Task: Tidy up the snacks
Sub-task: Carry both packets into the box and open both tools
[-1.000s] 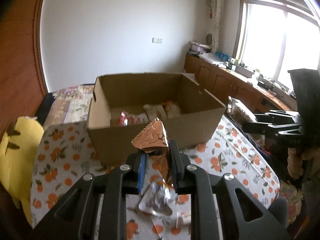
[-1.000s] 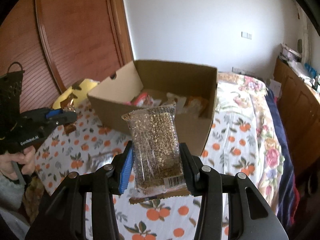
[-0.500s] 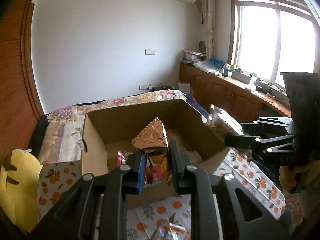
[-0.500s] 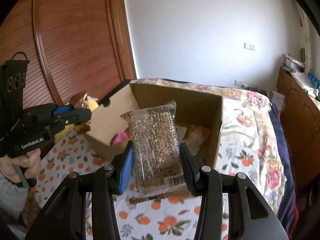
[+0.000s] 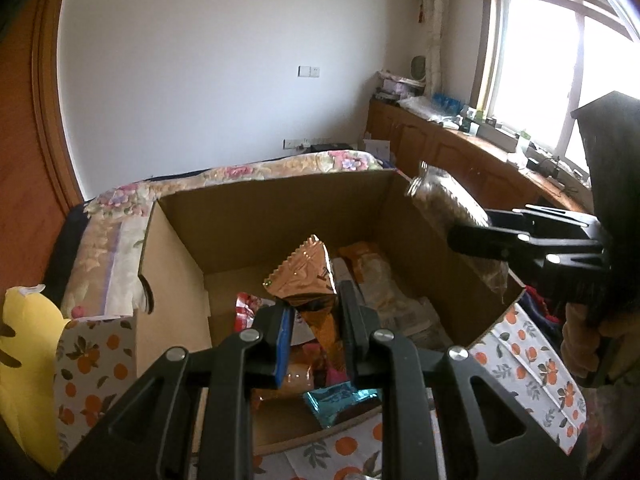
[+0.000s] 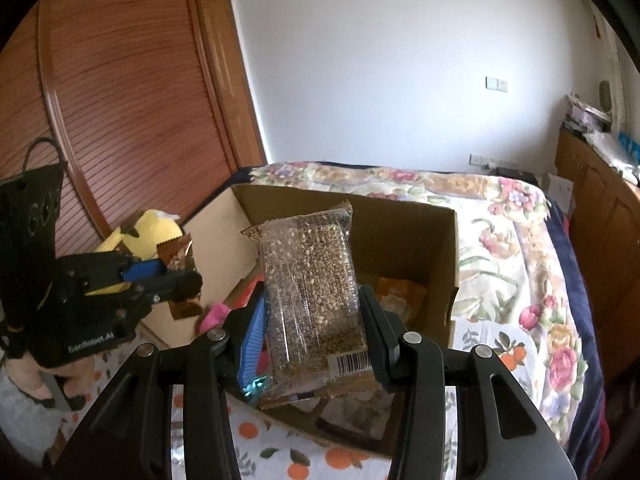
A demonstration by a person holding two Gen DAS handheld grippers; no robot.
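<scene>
An open cardboard box (image 5: pixel 248 216) (image 6: pixel 440 236) with several snack packets inside sits on an orange-print cloth. My left gripper (image 5: pixel 316 314) is shut on a copper foil packet (image 5: pixel 304 276) and hangs over the box's near-left part; that foil packet (image 6: pixel 176 254) also shows in the right wrist view. My right gripper (image 6: pixel 314 316) is shut on a clear packet of seed bars (image 6: pixel 312 284), held upright over the box's near edge. The same seed packet (image 5: pixel 444 200) shows at the box's right wall in the left wrist view.
A teal foil packet (image 5: pixel 340 398) and a red packet (image 5: pixel 246 312) lie in the box. A yellow plush toy (image 5: pixel 28 356) sits left of it. A floral bedspread (image 6: pixel 500 232) lies behind, wooden cabinets (image 5: pixel 460 156) at the right, a wooden door (image 6: pixel 120 100) at the left.
Both grippers have moved forward from in front of the box to above it, each still gripping its packet. The box now fills the lower views and its inside shows.
</scene>
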